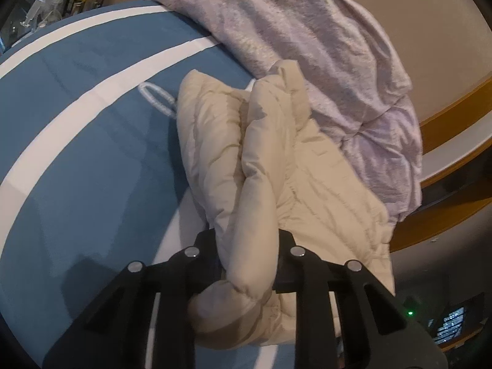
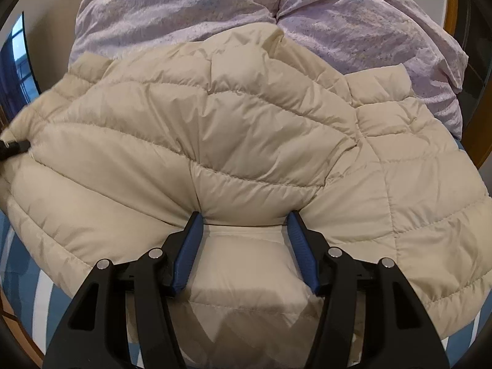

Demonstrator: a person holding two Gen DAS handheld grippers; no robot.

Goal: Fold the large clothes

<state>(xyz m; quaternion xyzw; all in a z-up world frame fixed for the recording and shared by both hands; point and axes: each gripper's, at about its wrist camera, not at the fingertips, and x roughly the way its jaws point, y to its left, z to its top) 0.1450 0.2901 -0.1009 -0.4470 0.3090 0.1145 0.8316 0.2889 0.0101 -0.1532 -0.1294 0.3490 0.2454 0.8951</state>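
Note:
A cream quilted puffer jacket (image 1: 323, 190) lies on a blue bedspread with white stripes (image 1: 77, 153). In the left wrist view my left gripper (image 1: 246, 236) is shut on a thick rolled fold of the jacket, which bulges out between the black fingers (image 1: 200, 255). The right wrist view is mostly filled by the jacket (image 2: 215, 123). There my right gripper (image 2: 244, 216) clamps a puffed fold at its near edge between the blue pads (image 2: 187, 255), and creases run out from the tips. A black tip (image 2: 13, 147) bites into the jacket's far left edge.
A crumpled lilac duvet (image 1: 292, 30) is heaped behind the jacket, also in the right wrist view (image 2: 369, 30). A wooden bed frame (image 1: 455, 107) curves along the right. A white loop of cord (image 1: 156, 98) lies on the bedspread. Cluttered shelves (image 1: 46, 9) stand at the far left.

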